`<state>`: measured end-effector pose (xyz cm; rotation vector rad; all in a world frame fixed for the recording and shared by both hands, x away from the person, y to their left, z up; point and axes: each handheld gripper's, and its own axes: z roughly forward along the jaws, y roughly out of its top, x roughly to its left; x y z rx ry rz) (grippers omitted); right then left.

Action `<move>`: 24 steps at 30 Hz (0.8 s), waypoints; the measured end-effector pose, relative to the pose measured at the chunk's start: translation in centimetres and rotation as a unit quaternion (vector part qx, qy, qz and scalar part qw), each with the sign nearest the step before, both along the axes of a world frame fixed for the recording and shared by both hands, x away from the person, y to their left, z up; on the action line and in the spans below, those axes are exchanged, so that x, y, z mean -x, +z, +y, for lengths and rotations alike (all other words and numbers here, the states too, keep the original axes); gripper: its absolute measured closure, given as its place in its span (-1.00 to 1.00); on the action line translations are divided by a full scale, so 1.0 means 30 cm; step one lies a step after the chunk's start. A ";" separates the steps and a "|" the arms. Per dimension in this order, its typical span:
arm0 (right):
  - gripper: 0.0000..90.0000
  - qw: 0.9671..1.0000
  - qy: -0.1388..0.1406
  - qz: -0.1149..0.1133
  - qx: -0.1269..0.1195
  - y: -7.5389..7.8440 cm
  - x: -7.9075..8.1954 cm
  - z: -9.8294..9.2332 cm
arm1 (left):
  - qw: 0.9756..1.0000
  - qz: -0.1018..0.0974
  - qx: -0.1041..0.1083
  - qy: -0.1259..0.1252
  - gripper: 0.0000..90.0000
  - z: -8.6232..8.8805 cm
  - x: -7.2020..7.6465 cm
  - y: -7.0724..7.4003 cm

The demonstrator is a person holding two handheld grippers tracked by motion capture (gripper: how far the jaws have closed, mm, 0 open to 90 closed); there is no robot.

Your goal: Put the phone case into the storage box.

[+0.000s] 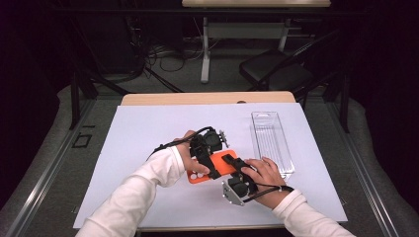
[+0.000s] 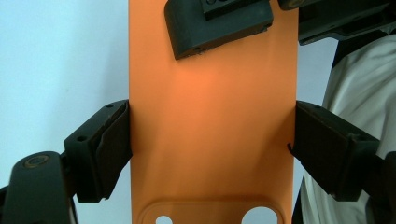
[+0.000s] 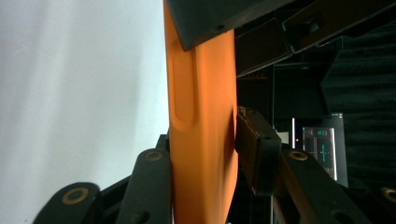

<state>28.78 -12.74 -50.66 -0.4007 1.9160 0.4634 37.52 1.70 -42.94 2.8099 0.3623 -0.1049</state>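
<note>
The room is dark, with a black chair (image 1: 276,69) in the upper right of the frame and cables on the floor behind the desk (image 1: 207,98). A big white sheet (image 1: 148,133) covers most of the desk. A clear tray (image 1: 272,142) lies on the sheet, right of the middle.

An orange case (image 1: 213,168) is near the middle of the frame, lower down, held between two hands in white sleeves. The left gripper (image 1: 210,163) holds the case across its wide part. In the left gripper view, its jaws pinch both long edges of the case (image 2: 212,130), and round holes show at the bottom end.

The right gripper (image 1: 231,162) comes in from the right and holds the other end. In the right gripper view, its jaws pinch the thin case (image 3: 203,140), one on the flat front and one on the back.
</note>
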 end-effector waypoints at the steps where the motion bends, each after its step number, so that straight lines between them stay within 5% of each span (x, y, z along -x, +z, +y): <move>1: 0.51 1.000 0.000 -0.002 0.000 0.000 0.000 0.000 | 1.000 0.001 -0.001 0.000 -0.64 0.000 -0.001 0.001; 24: 0.66 0.999 0.003 -0.036 0.021 -0.008 0.001 0.007 | 0.999 0.028 0.006 0.021 -0.64 0.014 -0.020 -0.001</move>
